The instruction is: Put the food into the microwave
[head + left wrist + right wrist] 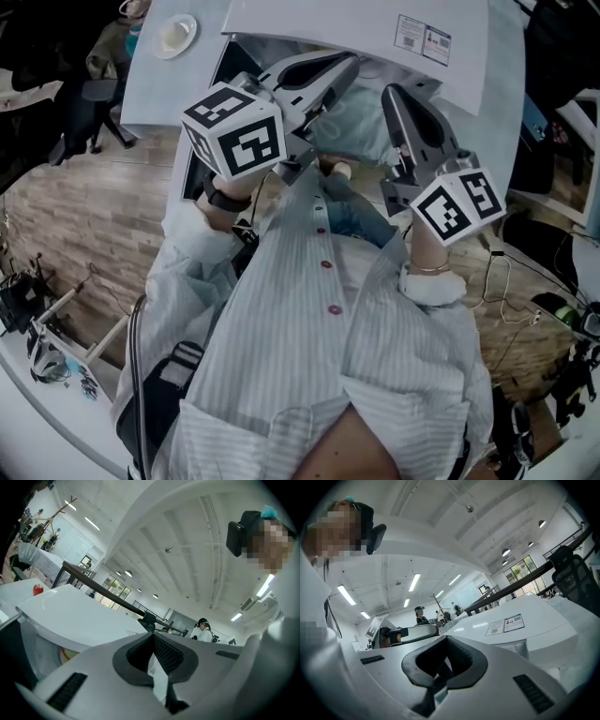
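Observation:
The white microwave (356, 33) stands at the top of the head view, its dark door (202, 150) swung open at the left. In the left gripper view a yellowish round thing (68, 654) shows inside the microwave (70, 613); I cannot tell if it is food. A white dish (175, 36) sits on the table beyond. My left gripper (349, 62) is held level before the opening, jaws shut with nothing held (153, 641). My right gripper (394, 94) is beside it, jaws also shut and empty (446, 641), with the microwave's labelled top (520, 625) ahead on the right.
My striped shirt (319, 328) fills the lower head view. A red object (37, 589) rests on the white table left of the microwave. Wooden floor (84, 244), cables and stands lie at both sides. People stand far off in the room (204, 627).

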Demonstrator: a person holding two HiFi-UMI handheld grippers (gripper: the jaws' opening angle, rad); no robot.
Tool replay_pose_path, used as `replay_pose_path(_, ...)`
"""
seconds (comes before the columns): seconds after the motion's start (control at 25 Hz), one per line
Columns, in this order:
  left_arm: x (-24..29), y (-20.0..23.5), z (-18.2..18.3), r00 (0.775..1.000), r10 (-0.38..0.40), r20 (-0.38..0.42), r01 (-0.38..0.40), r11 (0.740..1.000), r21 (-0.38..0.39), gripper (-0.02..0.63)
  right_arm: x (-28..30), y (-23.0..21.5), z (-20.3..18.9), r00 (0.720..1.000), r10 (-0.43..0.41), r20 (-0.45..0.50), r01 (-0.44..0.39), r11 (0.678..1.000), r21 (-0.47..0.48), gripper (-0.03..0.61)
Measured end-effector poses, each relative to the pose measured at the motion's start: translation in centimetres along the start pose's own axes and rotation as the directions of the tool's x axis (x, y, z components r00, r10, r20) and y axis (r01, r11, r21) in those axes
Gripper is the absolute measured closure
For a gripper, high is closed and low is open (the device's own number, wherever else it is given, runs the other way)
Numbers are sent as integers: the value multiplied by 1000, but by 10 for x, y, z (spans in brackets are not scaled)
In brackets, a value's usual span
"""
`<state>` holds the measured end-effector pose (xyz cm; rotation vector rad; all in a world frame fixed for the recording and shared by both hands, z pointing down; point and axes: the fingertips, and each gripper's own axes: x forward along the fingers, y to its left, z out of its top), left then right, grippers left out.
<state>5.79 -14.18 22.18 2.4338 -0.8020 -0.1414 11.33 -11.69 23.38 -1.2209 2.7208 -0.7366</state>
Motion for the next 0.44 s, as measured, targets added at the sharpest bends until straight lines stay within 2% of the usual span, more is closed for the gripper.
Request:
replay_pose_path(0.24,-4,-6,-11,997,-27,-71,28,999,15,606,-2,7,-4,1000,1,-3,-1,1000,-6,546)
replay_pose_path(0.44,8,-3,-17,995,-42,-96,42,999,-2,606,-2,-5,2,1000,-12,1,12,1000,-11,546)
